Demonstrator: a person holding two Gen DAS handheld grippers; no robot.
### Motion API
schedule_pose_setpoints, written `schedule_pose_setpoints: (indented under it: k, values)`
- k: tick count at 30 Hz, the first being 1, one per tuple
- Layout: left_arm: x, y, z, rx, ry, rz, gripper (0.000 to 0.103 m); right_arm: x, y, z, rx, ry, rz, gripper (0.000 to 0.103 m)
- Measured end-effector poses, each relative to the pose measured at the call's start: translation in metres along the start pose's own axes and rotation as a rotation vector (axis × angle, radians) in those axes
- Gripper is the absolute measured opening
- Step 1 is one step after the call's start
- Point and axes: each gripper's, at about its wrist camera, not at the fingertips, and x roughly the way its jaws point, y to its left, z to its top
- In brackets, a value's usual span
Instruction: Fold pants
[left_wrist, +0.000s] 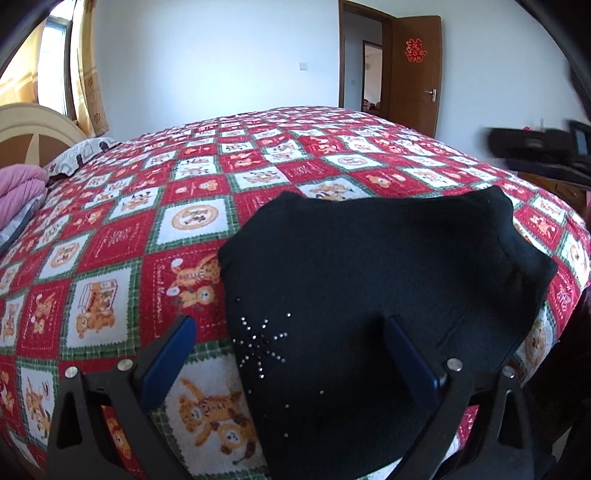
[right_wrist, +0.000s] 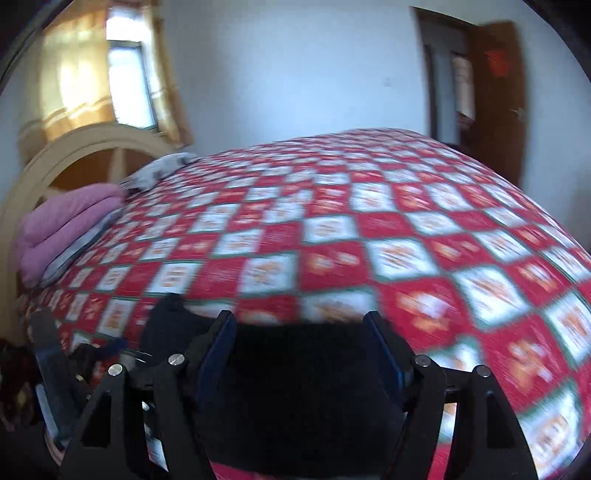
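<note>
Mounted on each tool, looking forward and downward along the fingers. Left view: close over the black pants (left_wrist: 369, 280) on the bed (left_wrist: 155, 229), facing the door (left_wrist: 415, 74). Right view: blurred, low over the bed's near edge. Shared: bedspread, headboard (right_wrist: 85, 155), pink blanket (right_wrist: 62, 229), door.

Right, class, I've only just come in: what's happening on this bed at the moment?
A person is folding black pants on a bed with a red checked blanket, using a hand-held gripper in each hand. The pants lie bunched into a compact pile. The left hand-held gripper hovers open over the near end, gripping nothing. The right hand-held gripper is open too, with dark fabric below it, its view blurred.
</note>
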Motion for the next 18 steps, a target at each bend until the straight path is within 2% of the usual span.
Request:
schedule_pose_setpoints:
  k: [2,5,8,11,15,18]
  values:
    - [0.000,0.000,-0.001,0.001,0.002,-0.001,0.103,0.026,0.026,0.004,-0.063,0.039,0.075,0.072]
    - [0.001,0.000,-0.003,0.004,0.006,-0.002,0.103,0.076,0.071,0.000,-0.158,0.160,0.164,0.072]
    - [0.003,0.003,-0.005,-0.011,0.008,-0.014,0.103,0.121,0.094,-0.009,-0.216,0.218,0.073,0.072]
    - [0.005,0.008,-0.006,-0.039,0.014,-0.035,0.103,0.145,0.078,-0.016,-0.116,0.294,0.109,0.074]
    - [0.006,0.010,-0.008,-0.067,0.024,-0.059,0.103,0.135,0.062,-0.011,-0.074,0.290,0.162,0.074]
    - [0.004,0.007,-0.008,-0.051,0.020,-0.046,0.103,0.096,0.047,-0.011,-0.056,0.238,0.161,0.075]
